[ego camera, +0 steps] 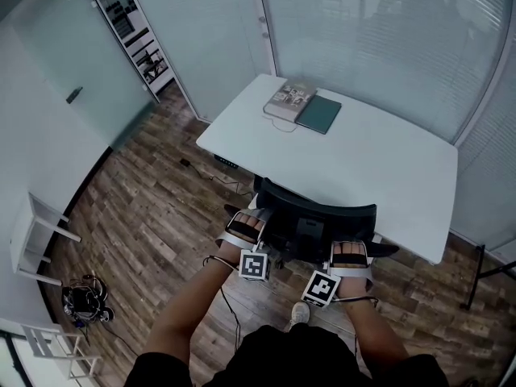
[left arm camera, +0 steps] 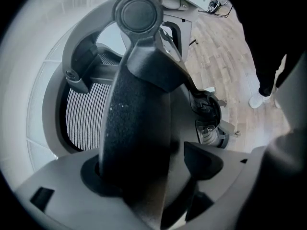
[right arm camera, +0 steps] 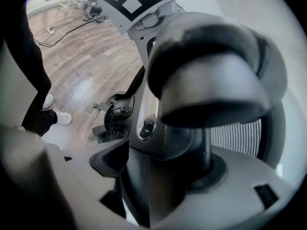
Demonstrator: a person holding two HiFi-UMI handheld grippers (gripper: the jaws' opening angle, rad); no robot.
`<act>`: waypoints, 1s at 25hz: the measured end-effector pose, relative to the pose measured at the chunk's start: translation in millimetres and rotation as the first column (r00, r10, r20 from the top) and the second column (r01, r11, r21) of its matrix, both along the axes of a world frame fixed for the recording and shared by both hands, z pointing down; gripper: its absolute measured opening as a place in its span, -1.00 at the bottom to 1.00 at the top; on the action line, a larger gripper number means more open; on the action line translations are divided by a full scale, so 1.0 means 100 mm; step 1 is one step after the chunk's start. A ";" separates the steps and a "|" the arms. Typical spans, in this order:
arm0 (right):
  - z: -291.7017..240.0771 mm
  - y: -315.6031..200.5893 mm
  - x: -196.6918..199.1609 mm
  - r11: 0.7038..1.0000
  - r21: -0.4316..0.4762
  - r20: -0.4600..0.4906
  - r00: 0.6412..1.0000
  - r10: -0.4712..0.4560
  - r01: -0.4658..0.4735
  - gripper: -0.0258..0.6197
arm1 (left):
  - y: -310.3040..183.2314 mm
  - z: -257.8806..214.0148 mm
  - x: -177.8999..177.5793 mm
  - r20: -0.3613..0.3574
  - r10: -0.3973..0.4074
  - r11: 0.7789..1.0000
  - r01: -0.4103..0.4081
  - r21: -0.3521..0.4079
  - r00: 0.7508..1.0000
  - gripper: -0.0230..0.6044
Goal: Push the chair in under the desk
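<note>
The chair (ego camera: 321,216) stands in the middle of the head view, its black back right at the near edge of the white desk (ego camera: 395,168). The back covers the seat, and the base and wheels are out of sight too, so how far the seat sits under the desktop cannot be told.

The left gripper (ego camera: 247,226) is clamped on the left armrest (left arm camera: 139,128), whose dark speckled pad fills the space between the jaws and blocks most of the left gripper view. Only a strip of mesh back shows at the left of that frame. The right gripper (ego camera: 348,256) grasps the right armrest (right arm camera: 211,80) in the same way. The armrest's rounded grey end and post crowd the right gripper view, with a sliver of mesh at the right.

On the far corner of the desk, upper centre, a book (ego camera: 289,101) lies touching a green notebook (ego camera: 319,114). One shoe (ego camera: 299,314) shows on the wooden floor (ego camera: 161,200) between the person's forearms. Well apart at the lower left are a white rack (ego camera: 36,232) and a tangle of cables (ego camera: 85,301). A shelf (ego camera: 133,31) is cut off at the upper left, and a black stand (ego camera: 484,271) at the right edge.
</note>
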State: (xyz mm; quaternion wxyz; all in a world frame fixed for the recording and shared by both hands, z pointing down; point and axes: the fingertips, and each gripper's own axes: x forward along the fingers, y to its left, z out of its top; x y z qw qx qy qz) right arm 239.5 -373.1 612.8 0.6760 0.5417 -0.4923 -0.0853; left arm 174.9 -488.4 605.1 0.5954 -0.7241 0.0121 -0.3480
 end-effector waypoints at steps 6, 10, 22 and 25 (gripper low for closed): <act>0.04 -0.09 0.23 0.999 -0.029 -0.059 0.998 0.019 -0.021 0.19 | -0.14 -0.09 0.20 -0.028 0.030 0.999 -0.029 0.027 0.999 0.35; 0.02 -0.21 0.27 0.999 -0.002 -0.039 0.998 0.048 -0.048 0.18 | -0.24 -0.09 0.31 -0.033 0.057 0.998 -0.056 0.027 0.998 0.35; 0.03 -0.53 0.44 0.987 -0.003 -0.050 0.986 0.160 -0.161 0.13 | -0.62 -0.07 0.59 -0.044 0.168 0.986 -0.167 0.024 0.985 0.35; 0.05 -0.61 0.50 0.981 -0.010 -0.070 0.979 0.192 -0.193 0.13 | -0.73 -0.05 0.67 -0.043 0.204 0.979 -0.203 0.024 0.978 0.35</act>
